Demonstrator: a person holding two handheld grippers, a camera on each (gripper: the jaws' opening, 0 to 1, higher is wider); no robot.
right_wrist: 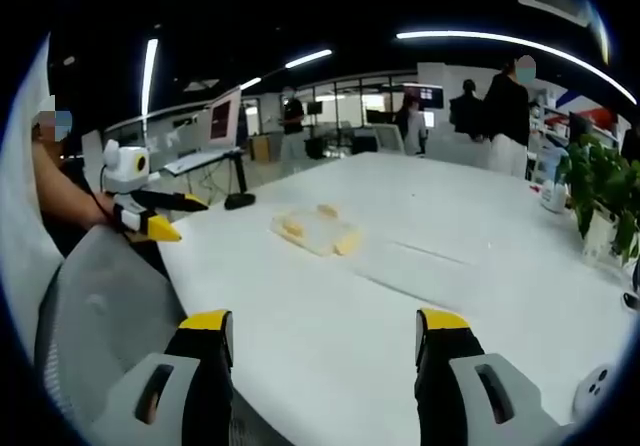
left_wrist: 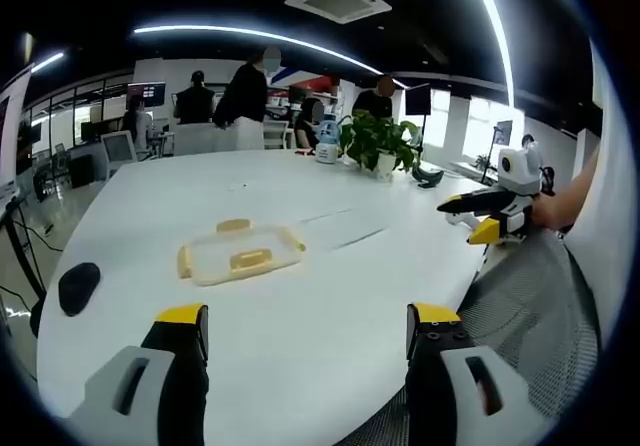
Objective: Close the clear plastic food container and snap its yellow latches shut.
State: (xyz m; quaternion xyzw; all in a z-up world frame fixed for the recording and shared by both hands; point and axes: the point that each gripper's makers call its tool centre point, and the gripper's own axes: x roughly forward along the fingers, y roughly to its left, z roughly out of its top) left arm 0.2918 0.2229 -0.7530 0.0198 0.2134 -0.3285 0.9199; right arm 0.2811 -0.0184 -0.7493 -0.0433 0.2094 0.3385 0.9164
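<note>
1. Up close, left gripper view: left gripper [left_wrist: 307,331] fingers spread wide, nothing between them, hovering over the near edge of the white tabletop [left_wrist: 300,366].
2. Same in right gripper view: right gripper [right_wrist: 325,338] fingers spread, pinching nothing, above the tabletop [right_wrist: 330,366] edge.
3. Mesh chair back [left_wrist: 520,296] sits by the tabletop edge, lower right of left gripper view; also lower left of right gripper view [right_wrist: 100,296].
4. Container [left_wrist: 240,253], clear with yellow latches, lies flat on the tabletop mid-distance, well apart from both grippers; in right gripper view [right_wrist: 315,230] too. Latch state too small to tell.
5. Black mouse [left_wrist: 78,287] at the left tabletop edge.
6. Right gripper [left_wrist: 470,218] seen at right of left gripper view, fingers apart; left gripper [right_wrist: 170,216] seen at left of right gripper view.
7. Potted plant [left_wrist: 378,142] on the far side of the tabletop.
8. People [left_wrist: 245,96] standing beyond it, with monitors behind.
</note>
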